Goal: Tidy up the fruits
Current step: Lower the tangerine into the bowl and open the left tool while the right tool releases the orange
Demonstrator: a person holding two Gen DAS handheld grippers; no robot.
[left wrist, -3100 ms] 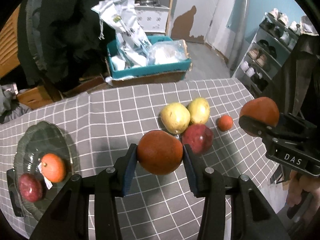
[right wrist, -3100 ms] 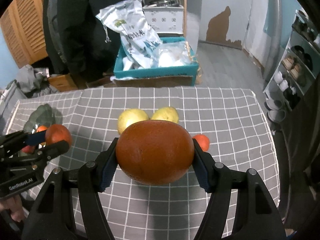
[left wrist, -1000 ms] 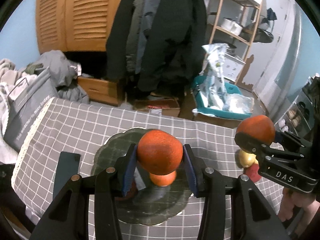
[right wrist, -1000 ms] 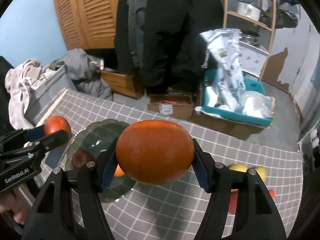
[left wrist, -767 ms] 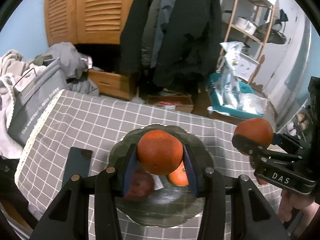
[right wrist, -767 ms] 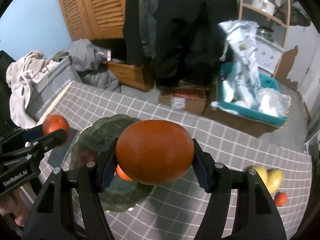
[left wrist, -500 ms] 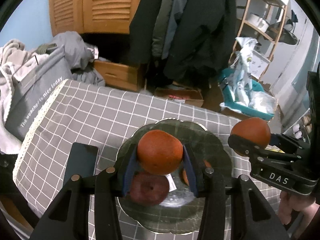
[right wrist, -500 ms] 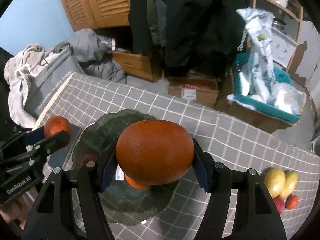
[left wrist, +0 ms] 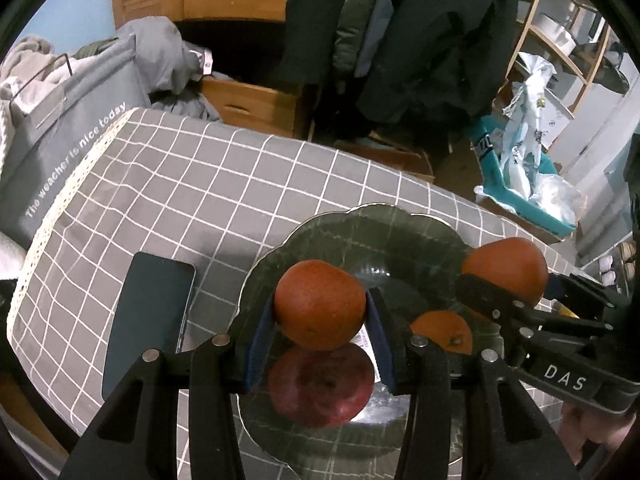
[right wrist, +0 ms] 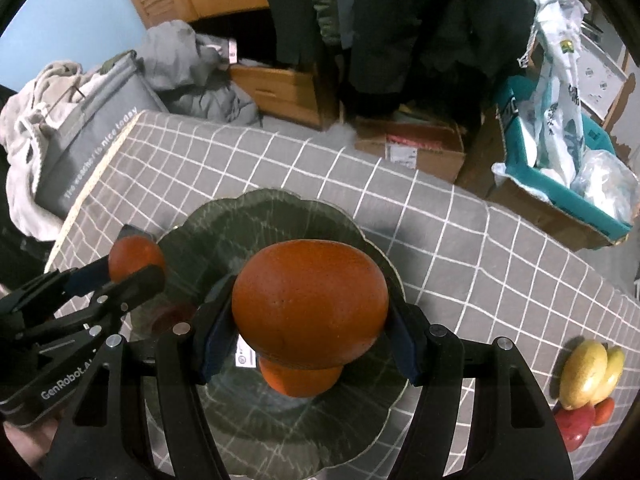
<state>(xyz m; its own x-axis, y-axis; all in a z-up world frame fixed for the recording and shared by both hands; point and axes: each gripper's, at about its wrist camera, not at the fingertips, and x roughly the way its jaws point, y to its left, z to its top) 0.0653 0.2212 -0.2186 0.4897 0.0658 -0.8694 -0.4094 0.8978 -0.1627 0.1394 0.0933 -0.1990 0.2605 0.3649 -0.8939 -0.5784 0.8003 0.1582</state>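
Above the dark glass plate (left wrist: 360,232) near the table's left edge, the left gripper (left wrist: 320,322) clamps a small orange (left wrist: 320,308) while the right gripper (right wrist: 310,320) clamps a larger orange (right wrist: 310,304).

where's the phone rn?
Left wrist view, lower left: the phone lies flat on the checked tablecloth, just left of the dark glass plate.

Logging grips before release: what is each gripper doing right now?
Left gripper: closed on a smaller round orange fruit over the dark glass plate.
Right gripper: closed on a larger round orange fruit.
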